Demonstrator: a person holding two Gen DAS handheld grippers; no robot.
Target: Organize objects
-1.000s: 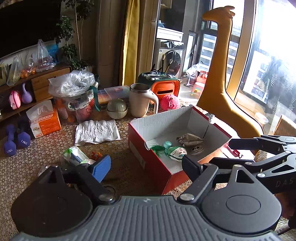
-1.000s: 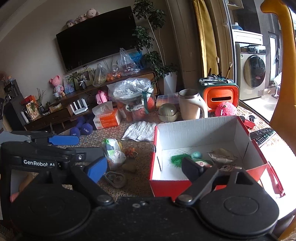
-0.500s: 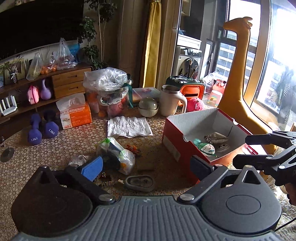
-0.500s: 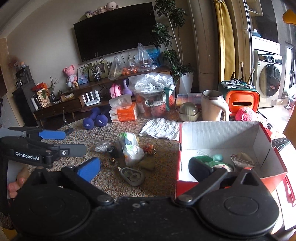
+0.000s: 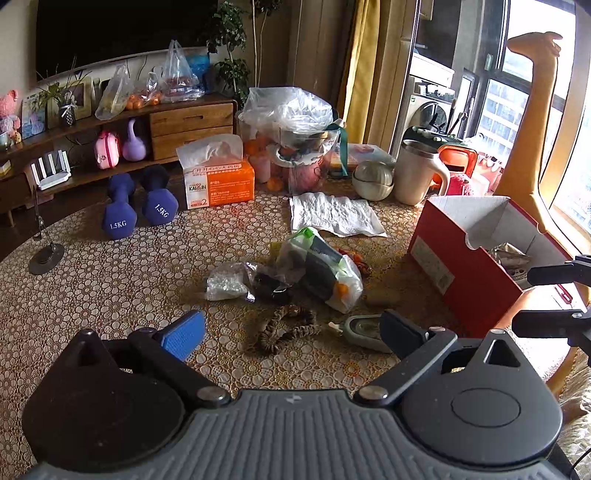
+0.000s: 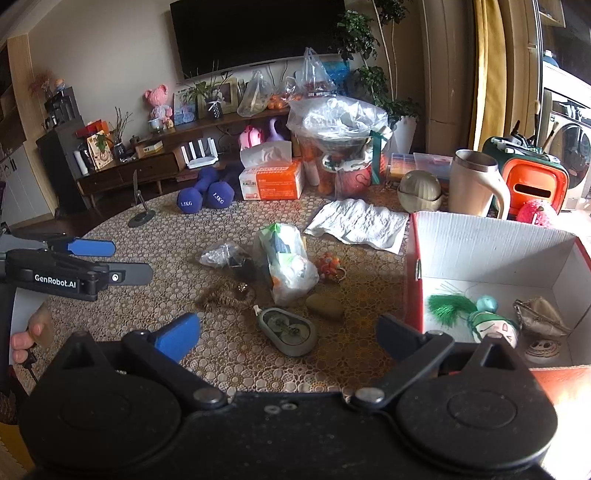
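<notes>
Grey-green case [image 6: 290,331] lies on the counter [image 6: 177,229] just ahead of the right gripper [image 6: 288,334], whose jaws are spread and empty. Straddle it squarely, then carry it right into the red box [image 6: 491,254]. Left gripper [image 5: 291,332] is likewise released.

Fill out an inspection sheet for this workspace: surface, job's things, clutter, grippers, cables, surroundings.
Surface: round table with pebble-pattern cover.
Job's things: red shoebox, open, holding a green tassel, doll head and small pouch; loose on the table: clear bag of items, grey oval case, braided cord, brown lump.
Clutter: tissue box, two dumbbells, paper towel, mug, bagged fruit basket.
Grippers: left gripper open, empty; right gripper open, empty.
Cables: nothing seen.
Surroundings: TV, wooden console, giraffe figure.
</notes>
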